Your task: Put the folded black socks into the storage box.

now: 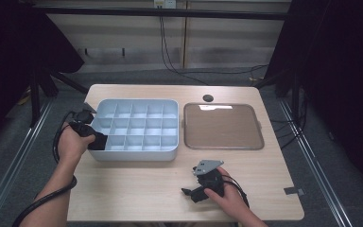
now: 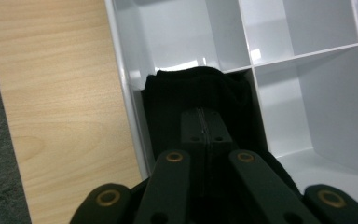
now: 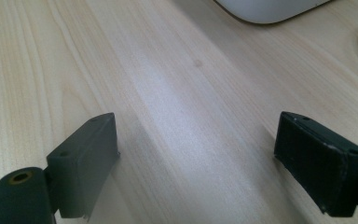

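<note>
**Black cloth going into the corner cell, nothing else sorted yet**

Wooden table (image 1: pixel 137 194) with rounded corners, sitting on grey floor with dark curtains on both sides and a pale panelled wall behind, a few cables dangling down it. Pretty bare setup tbh

Left gripper (image 2: pixel 208 135) has its jaws pinched tight together on a black cloth (image 2: pixel 200 93), and it's poking down into the near corner cell of the white divided tray (image 2: pixel 126 88). The cloth bunches up right ahead of the jaws, against the tray's outer wall. I'd say the drop-off is nearly done but not released yet, still needs letting go and pulling out

Every other cell I can see looks empty. Beyond the tray, further from that gripper, lies the flat lid (image 1: pixel 223 126); probably goes on last

Right gripper (image 3: pixel 196 158) is parked low over bare wood with its jaws spread wide, holding nothing
</note>
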A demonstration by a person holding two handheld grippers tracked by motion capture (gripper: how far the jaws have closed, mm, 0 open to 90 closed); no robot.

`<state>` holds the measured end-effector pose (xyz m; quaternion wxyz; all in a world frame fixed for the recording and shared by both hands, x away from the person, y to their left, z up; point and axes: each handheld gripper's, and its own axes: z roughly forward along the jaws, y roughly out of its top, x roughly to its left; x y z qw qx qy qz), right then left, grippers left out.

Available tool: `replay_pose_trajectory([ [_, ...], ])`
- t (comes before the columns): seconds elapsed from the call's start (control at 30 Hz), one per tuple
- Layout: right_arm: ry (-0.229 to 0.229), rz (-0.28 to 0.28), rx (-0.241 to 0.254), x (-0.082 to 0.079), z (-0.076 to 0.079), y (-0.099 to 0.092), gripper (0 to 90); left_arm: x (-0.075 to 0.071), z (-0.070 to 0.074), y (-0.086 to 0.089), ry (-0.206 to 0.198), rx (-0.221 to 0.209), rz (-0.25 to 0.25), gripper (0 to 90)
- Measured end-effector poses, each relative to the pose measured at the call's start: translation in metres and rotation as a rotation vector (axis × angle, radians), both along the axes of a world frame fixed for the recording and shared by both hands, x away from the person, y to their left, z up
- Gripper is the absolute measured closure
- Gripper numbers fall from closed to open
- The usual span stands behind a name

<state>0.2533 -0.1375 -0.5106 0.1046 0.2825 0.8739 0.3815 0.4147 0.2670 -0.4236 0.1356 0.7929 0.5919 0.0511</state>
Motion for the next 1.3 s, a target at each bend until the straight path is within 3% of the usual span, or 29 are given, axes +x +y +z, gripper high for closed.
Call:
replay_pose_trajectory([
  [0.43,0.0,0.001,-0.001,0.0,0.0,0.0,12.7,0.001,-0.013,-0.002,0.023,-0.002,0.01,90.0],
  [0.8,0.0,0.002,-0.001,0.0,0.0,0.0,12.7,-0.001,-0.019,0.0,0.011,-0.019,0.022,90.0],
  [1.0,0.0,0.001,-0.001,0.0,0.0,0.0,12.7,-0.002,-0.02,-0.002,0.007,-0.004,0.025,90.0],
  [1.23,0.0,0.0,0.0,0.0,0.0,0.0,12.7,-0.002,-0.018,-0.001,0.011,-0.019,0.031,89.5],
  [1.3,0.0,0.002,-0.002,0.0,0.0,0.0,12.6,-0.003,-0.015,0.001,0.018,-0.045,0.048,86.7],
])
